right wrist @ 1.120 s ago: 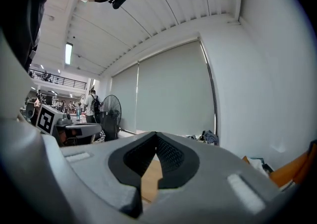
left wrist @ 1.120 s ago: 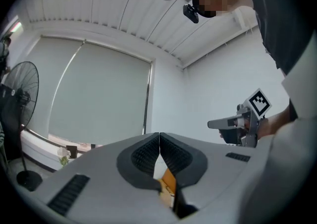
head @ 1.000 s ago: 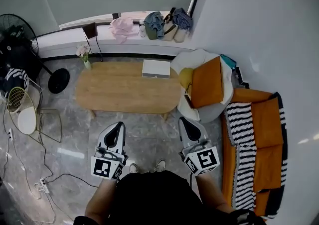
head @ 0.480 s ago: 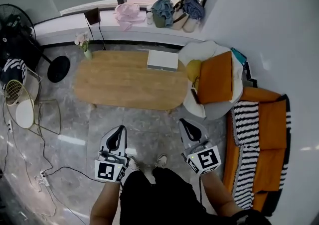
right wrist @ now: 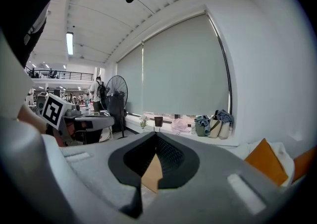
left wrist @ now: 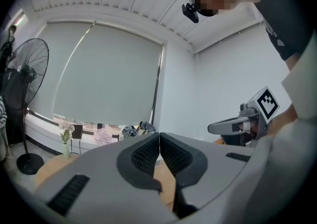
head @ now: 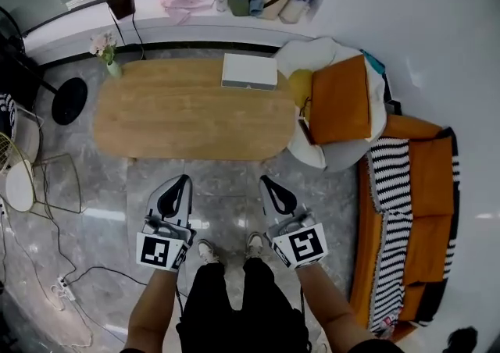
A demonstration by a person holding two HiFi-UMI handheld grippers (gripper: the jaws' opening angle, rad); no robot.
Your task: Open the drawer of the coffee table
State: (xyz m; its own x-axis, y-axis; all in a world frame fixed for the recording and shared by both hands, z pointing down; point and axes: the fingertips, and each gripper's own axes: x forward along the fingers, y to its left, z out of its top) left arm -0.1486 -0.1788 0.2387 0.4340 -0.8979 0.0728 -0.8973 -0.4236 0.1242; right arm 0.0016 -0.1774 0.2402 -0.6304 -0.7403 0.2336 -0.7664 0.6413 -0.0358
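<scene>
The oval wooden coffee table (head: 195, 113) stands on the grey floor just beyond both grippers. Its drawer does not show from above. My left gripper (head: 177, 184) hangs short of the table's near edge, shut, with nothing in it. My right gripper (head: 269, 184) is level with it to the right, also shut and empty. In the left gripper view the fingertips (left wrist: 159, 136) meet, with table wood (left wrist: 166, 181) below them. In the right gripper view the jaws (right wrist: 156, 136) touch at the tip and the wood (right wrist: 152, 176) shows through the gap behind.
A white box (head: 250, 72) and a flower vase (head: 107, 55) sit on the table's far side. A white beanbag with an orange cushion (head: 341, 101) and a striped sofa (head: 406, 211) crowd the right. A fan base (head: 69, 101) and cables (head: 62, 269) lie left.
Both grippers have sunk and come nearer the table's near edge, and the right one has shifted left. The table looks larger in the head view. The jaws stayed shut.
</scene>
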